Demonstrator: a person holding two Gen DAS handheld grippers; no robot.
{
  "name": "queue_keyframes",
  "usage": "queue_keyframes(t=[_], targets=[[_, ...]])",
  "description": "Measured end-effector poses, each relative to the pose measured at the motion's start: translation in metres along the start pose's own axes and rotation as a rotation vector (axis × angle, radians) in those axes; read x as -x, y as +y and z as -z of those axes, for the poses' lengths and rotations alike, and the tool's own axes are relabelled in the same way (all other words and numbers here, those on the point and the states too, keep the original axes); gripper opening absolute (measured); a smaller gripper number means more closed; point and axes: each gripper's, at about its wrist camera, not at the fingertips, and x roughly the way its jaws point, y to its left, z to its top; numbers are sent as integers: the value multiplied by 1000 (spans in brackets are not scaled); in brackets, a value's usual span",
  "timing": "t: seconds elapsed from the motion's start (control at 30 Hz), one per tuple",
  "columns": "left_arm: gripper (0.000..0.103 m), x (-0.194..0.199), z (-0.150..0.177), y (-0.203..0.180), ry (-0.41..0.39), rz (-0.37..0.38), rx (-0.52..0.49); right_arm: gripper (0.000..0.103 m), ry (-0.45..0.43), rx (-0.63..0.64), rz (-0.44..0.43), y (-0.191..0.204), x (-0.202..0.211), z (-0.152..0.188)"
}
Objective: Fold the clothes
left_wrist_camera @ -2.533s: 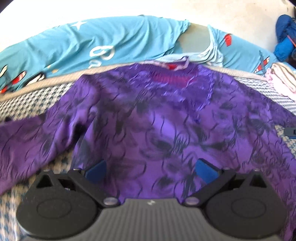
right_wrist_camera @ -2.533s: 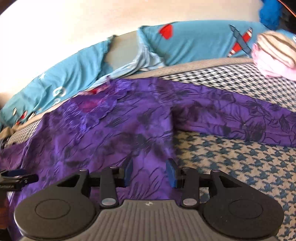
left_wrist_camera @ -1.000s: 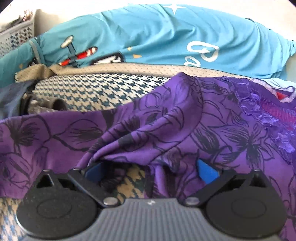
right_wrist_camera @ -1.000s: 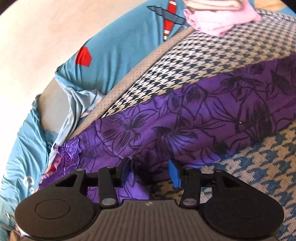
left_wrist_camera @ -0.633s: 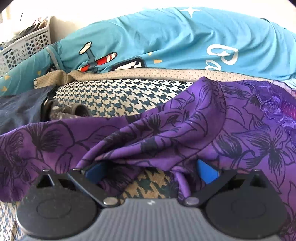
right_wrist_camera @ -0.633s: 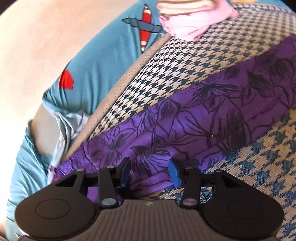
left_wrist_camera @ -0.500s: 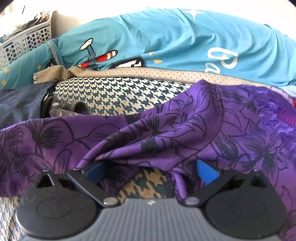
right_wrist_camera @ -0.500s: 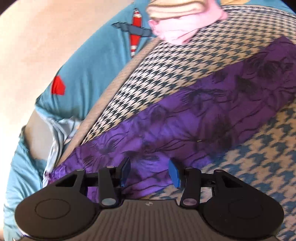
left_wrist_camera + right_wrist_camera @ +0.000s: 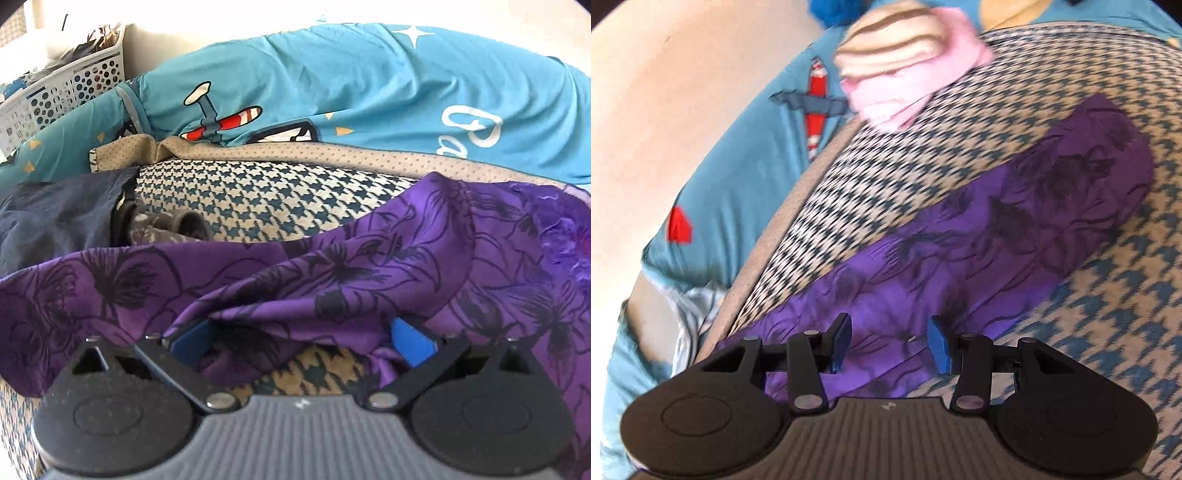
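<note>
A purple top with a black flower print (image 9: 369,266) lies spread on a houndstooth cover (image 9: 258,199). In the left wrist view its left sleeve runs off to the left, and a bunched fold at the armpit drapes over the blue pads (image 9: 413,345) of my left gripper (image 9: 301,341), whose jaws stand wide apart. In the right wrist view the other sleeve (image 9: 1015,229) stretches away to its cuff at the upper right. My right gripper (image 9: 890,343) hovers over that sleeve, partly open, and the cloth lies flat below the pads, not pinched.
Teal bedding with an aeroplane print (image 9: 332,81) borders the far side. A white perforated basket (image 9: 66,88) stands at the far left, with a dark navy garment (image 9: 55,218) and a grey bundle (image 9: 173,225) beside it. Folded pink and striped clothes (image 9: 908,74) sit beyond the right sleeve.
My right gripper has slid along the right sleeve away from the body, so the cuff end now shows. The left view has swung slightly left, showing more of the basket.
</note>
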Motion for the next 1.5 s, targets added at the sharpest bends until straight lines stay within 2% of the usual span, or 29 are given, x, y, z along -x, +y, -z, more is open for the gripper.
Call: queue_keyframes(t=[0.17,0.23,0.37,0.57,0.67,0.7,0.77,0.8,0.87,0.93,1.07,1.17,1.33,1.43,1.5], targets=[[103,-9,-2,5,-3,-19,-5,45,101,137,-106,26,-8,10],[103,-9,-3,5,-5,-24,-5,45,167,200,-144,37,-13,18],[103,-10,-2,2,-28,-55,-36,45,240,265,-184,48,-17,37],[103,-14,-5,4,-30,-69,-27,45,308,415,-168,58,-21,63],[103,-14,-6,4,-29,-77,-31,45,285,531,-160,62,-21,78],[103,-13,-6,3,-28,-80,-35,43,287,570,-170,64,-21,83],[103,-11,-6,2,-31,-87,-44,32,298,623,-192,67,-22,93],[103,-10,-6,2,-34,-92,-48,30,299,640,-192,67,-23,98],[103,-9,-7,3,-33,-96,-50,11,272,687,-173,68,-21,104],[103,-7,-9,5,-21,-90,-39,10,250,727,-155,69,-20,107],[103,1,-13,14,3,-45,-11,8,187,715,-107,67,-11,103],[103,7,-13,18,-4,-56,-16,8,152,694,-86,67,-6,100],[103,21,-16,29,-27,-58,7,9,181,701,-48,69,-9,104],[103,35,-19,38,-57,-52,25,19,198,612,-73,63,-2,94],[103,45,-18,41,-67,-9,23,22,189,583,-76,57,6,91]])
